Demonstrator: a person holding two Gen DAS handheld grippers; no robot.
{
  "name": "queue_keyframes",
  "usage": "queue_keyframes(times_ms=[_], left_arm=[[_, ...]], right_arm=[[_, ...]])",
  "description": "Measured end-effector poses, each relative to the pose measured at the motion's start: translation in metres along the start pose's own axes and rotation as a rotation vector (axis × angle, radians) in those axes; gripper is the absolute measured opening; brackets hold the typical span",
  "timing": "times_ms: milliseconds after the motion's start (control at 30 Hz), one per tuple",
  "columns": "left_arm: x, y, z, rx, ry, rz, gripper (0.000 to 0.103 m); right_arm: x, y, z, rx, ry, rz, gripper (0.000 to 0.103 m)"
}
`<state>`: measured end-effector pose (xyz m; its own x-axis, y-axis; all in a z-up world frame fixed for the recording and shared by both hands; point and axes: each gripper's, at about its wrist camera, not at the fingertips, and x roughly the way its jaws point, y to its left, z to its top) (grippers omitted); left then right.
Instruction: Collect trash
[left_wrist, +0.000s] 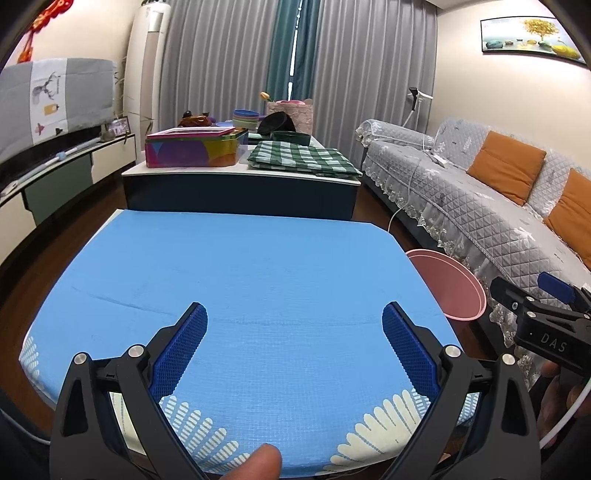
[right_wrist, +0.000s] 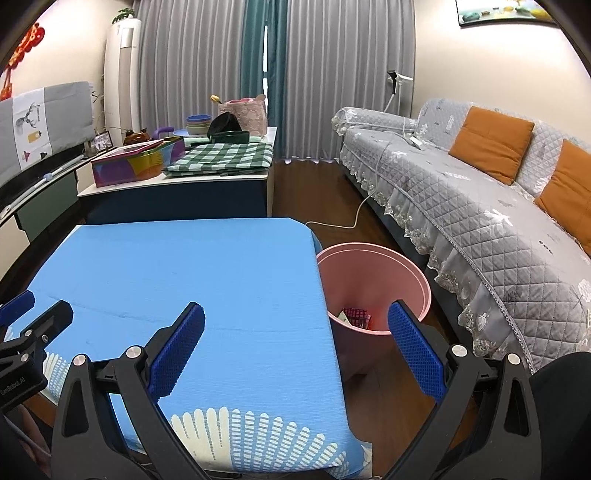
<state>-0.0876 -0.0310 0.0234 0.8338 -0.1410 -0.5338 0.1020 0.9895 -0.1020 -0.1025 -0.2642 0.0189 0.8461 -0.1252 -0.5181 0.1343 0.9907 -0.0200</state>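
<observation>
A pink bin stands on the floor at the right edge of the blue-covered table. Crumpled wrappers lie at its bottom. My right gripper hangs open over the table's right edge, with nothing between its blue pads. In the left wrist view my left gripper is open above the blue table, also holding nothing. There the pink bin peeks past the table's right corner, and the right gripper shows at the far right. I see no loose trash on the cloth.
A grey quilted sofa with orange cushions runs along the right. Behind the blue table stands a dark cabinet carrying a colourful tin, a green checked cloth and bowls. A white cable trails on the wooden floor. A TV stand lines the left wall.
</observation>
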Motion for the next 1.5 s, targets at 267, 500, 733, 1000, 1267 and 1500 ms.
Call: queue_keyframes(times_ms=[267,500,733,1000,1267,1500], left_arm=[[0.0008,-0.0012,-0.0012,0.0,0.006,-0.001,0.093],[0.0001,-0.0008,-0.0004,-0.003,0.004,0.0,0.093],[-0.0001,0.0007,0.0005,-0.004,0.005,-0.001,0.093],[0.0,0.0007,0.0006,-0.005,0.005,-0.002,0.093],[0.0002,0.0011,0.0006,-0.005,0.005,-0.001,0.093],[0.0009,0.0018,-0.0006,-0.007,0.01,-0.003,0.094]], right_arm=[[0.0,0.0,0.0003,0.0,0.001,0.0,0.098],[-0.0009,-0.0004,0.0014,-0.001,-0.002,0.0,0.098],[-0.0006,-0.0003,0.0019,-0.002,-0.001,0.001,0.098],[-0.0002,0.0017,0.0009,-0.001,0.0,0.002,0.098],[0.0008,0.0047,-0.0001,-0.003,0.001,0.005,0.098],[0.0008,0.0048,0.0,-0.002,0.002,0.005,0.098]])
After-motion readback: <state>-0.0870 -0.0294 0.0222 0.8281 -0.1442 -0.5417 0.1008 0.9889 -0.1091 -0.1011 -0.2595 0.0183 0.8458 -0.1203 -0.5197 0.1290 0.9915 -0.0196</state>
